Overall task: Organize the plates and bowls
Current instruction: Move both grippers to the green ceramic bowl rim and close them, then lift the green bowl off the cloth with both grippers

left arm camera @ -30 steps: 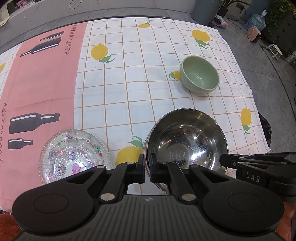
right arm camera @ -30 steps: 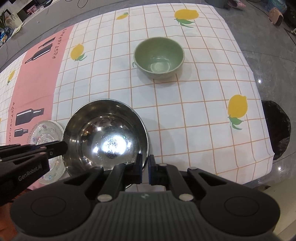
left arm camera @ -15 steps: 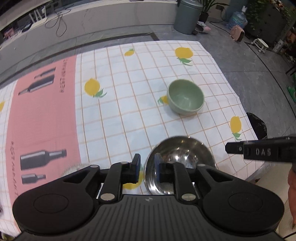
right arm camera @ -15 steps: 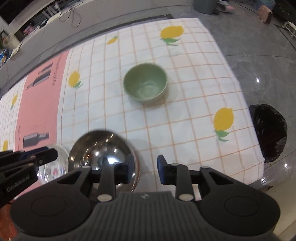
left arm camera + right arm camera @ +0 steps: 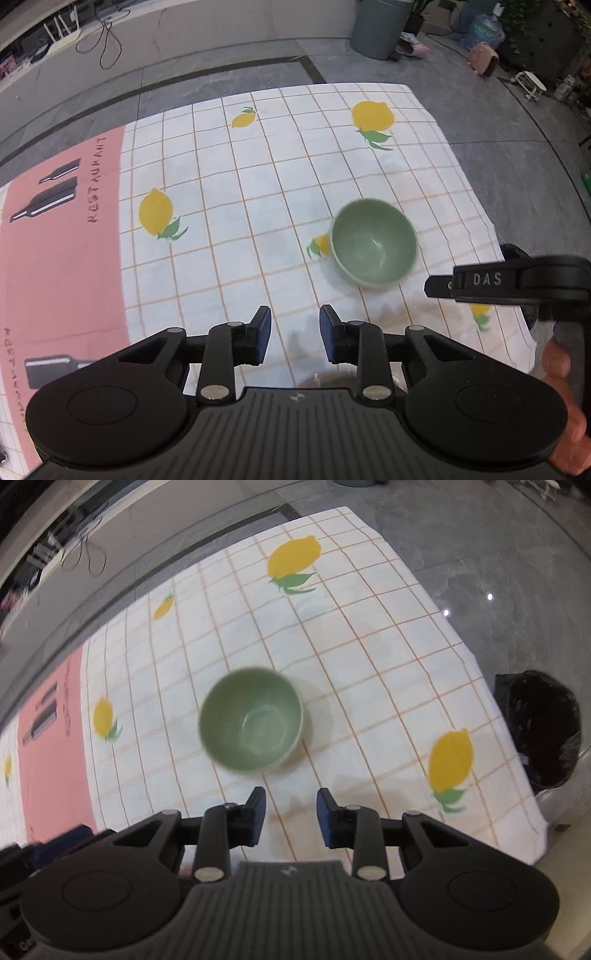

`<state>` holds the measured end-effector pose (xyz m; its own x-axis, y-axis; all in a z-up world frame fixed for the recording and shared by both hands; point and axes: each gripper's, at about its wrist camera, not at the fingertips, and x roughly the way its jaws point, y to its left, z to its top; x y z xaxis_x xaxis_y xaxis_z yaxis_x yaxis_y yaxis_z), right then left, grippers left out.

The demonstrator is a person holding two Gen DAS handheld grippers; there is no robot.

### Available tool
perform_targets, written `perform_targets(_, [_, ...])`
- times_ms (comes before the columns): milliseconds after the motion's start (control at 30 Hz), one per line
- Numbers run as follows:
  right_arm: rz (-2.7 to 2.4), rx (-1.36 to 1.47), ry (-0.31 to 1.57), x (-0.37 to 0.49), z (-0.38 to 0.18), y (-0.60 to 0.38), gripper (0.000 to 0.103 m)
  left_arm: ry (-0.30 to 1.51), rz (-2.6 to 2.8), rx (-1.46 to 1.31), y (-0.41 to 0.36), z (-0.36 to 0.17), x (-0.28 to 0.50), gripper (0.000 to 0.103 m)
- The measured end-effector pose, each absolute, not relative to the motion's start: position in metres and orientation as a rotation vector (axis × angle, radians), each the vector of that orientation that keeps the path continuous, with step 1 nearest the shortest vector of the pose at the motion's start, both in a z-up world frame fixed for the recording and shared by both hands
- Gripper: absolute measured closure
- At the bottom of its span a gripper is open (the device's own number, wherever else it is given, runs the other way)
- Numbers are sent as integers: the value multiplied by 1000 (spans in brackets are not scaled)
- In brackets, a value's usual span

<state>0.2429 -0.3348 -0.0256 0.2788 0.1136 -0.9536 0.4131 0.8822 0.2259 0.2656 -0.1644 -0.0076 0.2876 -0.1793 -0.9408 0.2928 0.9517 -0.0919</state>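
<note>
A green bowl [image 5: 373, 246] stands upright and empty on the lemon-print tablecloth [image 5: 258, 206]; it also shows in the right wrist view [image 5: 253, 722], just beyond my fingertips. My left gripper [image 5: 294, 334] is open and empty, above the cloth, left of the bowl. My right gripper [image 5: 287, 812] is open and empty; from the left wrist view its side [image 5: 509, 280] shows to the right of the bowl. Only the rim of the steel bowl [image 5: 332, 382] peeks out under my left gripper. The glass plate is hidden.
The cloth has a pink band [image 5: 55, 258] on the left. The table's right edge [image 5: 509, 746] drops to a grey floor with a black bin bag [image 5: 539, 727]. A grey bin [image 5: 380, 26] stands beyond the far edge.
Both grippers have opened from shut and have risen and tilted forward. The steel bowl and glass plate have slid out of view below them; the green bowl now sits nearer the centre.
</note>
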Motion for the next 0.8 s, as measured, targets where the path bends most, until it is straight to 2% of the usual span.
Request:
perform_targets(133, [-217,520,1282,262,-42,-342,77,1258,-327,103,-177,-21,289,69])
perform_targets(200, [-225,535,1280,270,-51,-344,83,1265,-322,122,-183,-28,298,69])
perform_targets(433, [-234,627,1295,288,-87,-352,83,1303,-343,164,-200,-50,325,69])
perform_targets(800, [-219,472,1318,300,-96,-341,89,1361,-392,174,-225,-82,346,70])
